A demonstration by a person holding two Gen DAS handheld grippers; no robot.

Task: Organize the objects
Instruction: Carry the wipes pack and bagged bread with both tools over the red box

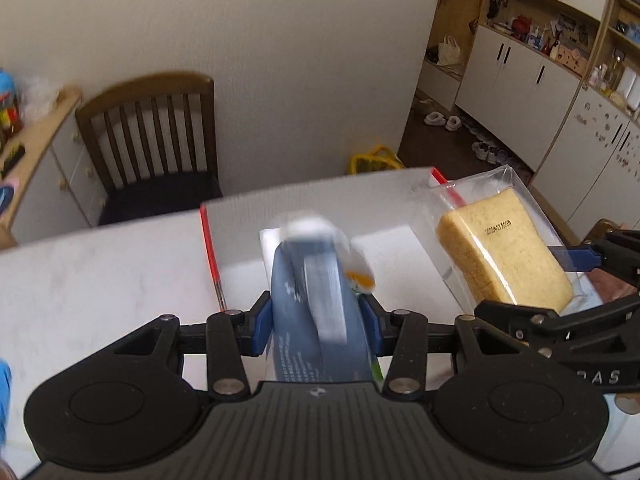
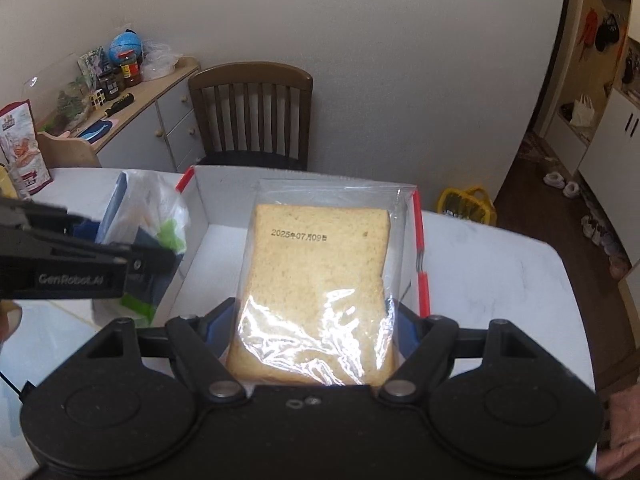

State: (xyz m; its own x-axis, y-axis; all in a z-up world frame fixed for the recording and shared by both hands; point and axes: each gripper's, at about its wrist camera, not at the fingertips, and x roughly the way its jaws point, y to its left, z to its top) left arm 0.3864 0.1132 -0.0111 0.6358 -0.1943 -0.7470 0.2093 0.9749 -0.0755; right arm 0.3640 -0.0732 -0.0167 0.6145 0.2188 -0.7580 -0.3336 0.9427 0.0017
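Gripping a blurred blue packet (image 1: 316,304) between its blue pads, the left gripper (image 1: 318,314) had its jaws clenched on the packet's sides, and the packet stood up out of the jaws with a white top and a spot of orange and green at its right edge. Ahead of those jaws lay a white box (image 1: 240,216) with red-trimmed edges, resting on a pale table (image 1: 100,264). To the right of the left jaws, the right gripper (image 2: 314,322) held a clear bag of sliced bread (image 2: 320,280), its jaws closed on the bag's two lower sides, so that the bread rose forward from between them with a printed date on its face. Beyond and beneath the bread was the same box, its red edge just right of the right-hand jaw. Farther ahead of both grippers a dark wooden chair (image 2: 252,116) stood against the wall.
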